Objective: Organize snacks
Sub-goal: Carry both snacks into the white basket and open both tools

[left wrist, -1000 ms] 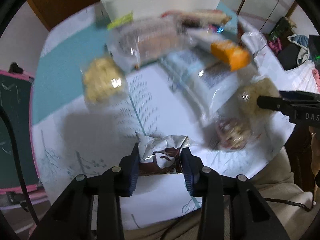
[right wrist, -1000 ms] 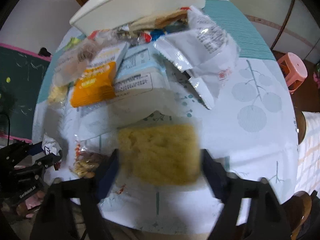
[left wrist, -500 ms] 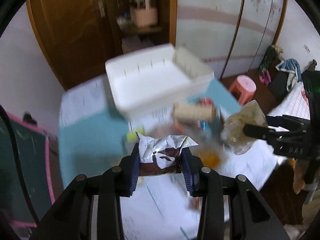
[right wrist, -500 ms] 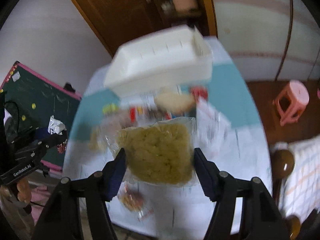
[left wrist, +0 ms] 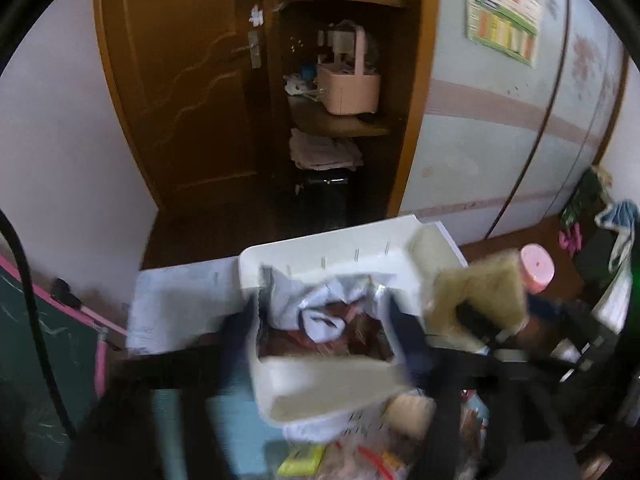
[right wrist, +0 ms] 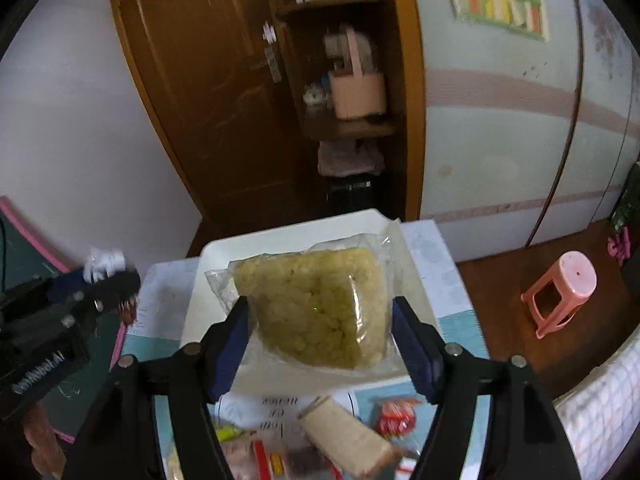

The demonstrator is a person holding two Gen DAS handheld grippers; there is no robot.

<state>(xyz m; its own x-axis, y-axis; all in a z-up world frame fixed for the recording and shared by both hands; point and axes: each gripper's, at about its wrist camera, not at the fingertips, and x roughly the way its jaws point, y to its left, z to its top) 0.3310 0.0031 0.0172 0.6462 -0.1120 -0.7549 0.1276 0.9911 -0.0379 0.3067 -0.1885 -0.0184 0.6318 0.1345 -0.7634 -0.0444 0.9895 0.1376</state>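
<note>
My left gripper (left wrist: pixel 324 320) is shut on a brown and silver snack packet (left wrist: pixel 332 320), held above the white storage bin (left wrist: pixel 328 260); this view is blurred. My right gripper (right wrist: pixel 320 320) is shut on a clear bag of yellow puffed snack (right wrist: pixel 316 304), held over the same white bin (right wrist: pixel 216 280). The right gripper and its yellow bag (left wrist: pixel 480 296) show at right in the left wrist view. The left gripper (right wrist: pixel 108 276) with its packet shows at left in the right wrist view.
Loose snacks lie on the table below: a tan wrapped roll (right wrist: pixel 348 436), a red packet (right wrist: pixel 396 416), a lime packet (left wrist: pixel 300 456). A pink stool (right wrist: pixel 560 292) stands on the floor at right. A wooden door and shelves (left wrist: pixel 340 80) are behind.
Both grippers have risen from the table with their snacks and moved forward over the white bin. The views now tilt up toward the door and shelves.
</note>
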